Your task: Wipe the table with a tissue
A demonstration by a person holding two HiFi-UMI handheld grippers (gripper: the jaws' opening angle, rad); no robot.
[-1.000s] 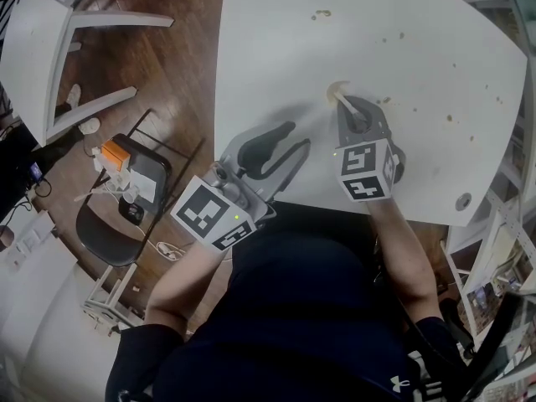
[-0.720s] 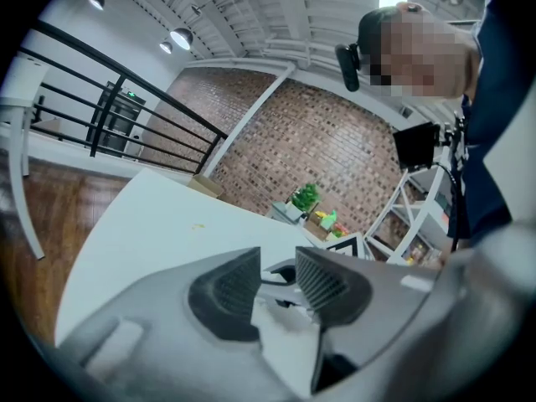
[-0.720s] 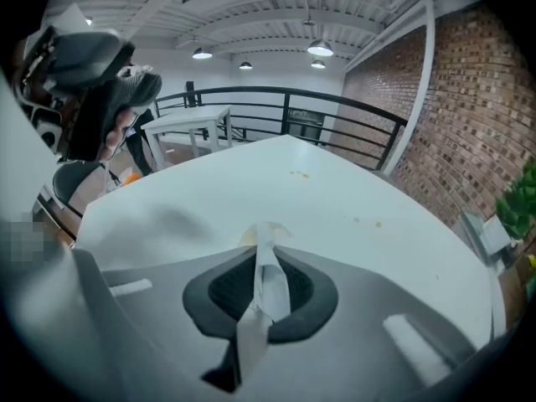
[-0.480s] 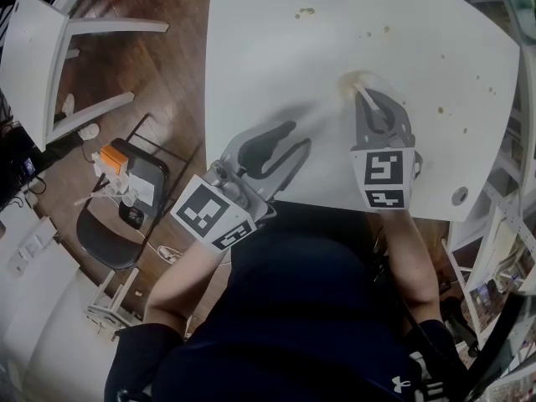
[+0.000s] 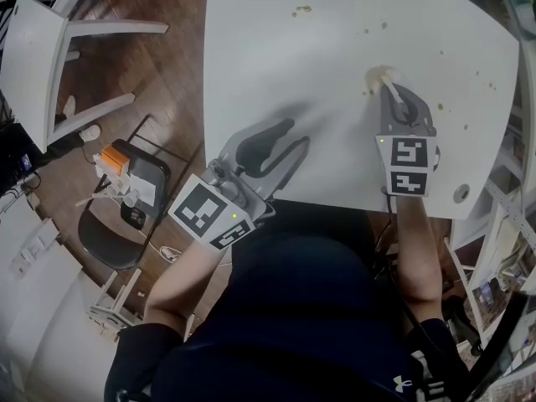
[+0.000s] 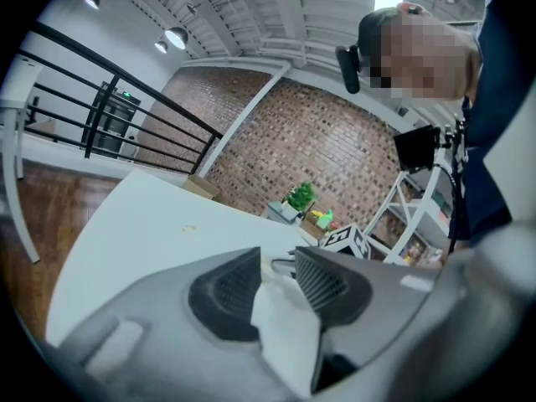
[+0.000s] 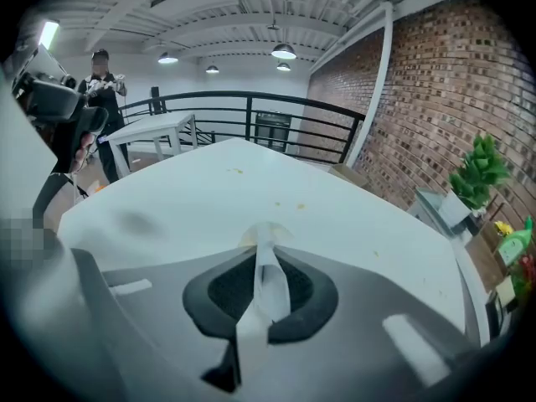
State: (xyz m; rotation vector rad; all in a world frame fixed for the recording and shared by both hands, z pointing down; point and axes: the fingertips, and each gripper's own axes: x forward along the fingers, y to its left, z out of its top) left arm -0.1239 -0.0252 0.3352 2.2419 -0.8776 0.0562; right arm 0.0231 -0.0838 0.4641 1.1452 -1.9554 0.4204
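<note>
The right gripper (image 5: 394,95) has its jaws pinched tight on a white twisted strip of tissue (image 5: 378,75). The strip's long axis runs out along the jaws, away from the person, and its splayed tip presses on the round-cornered white table (image 5: 293,48) near the right edge. Small brownish specks (image 5: 440,107) lie just beyond the tip, toward that edge, so this hand is nearer them. The left gripper (image 5: 293,136) hangs over the near edge, jaws half apart and closed on a crumpled white tissue wad (image 6: 285,325), well apart from the specks.
</note>
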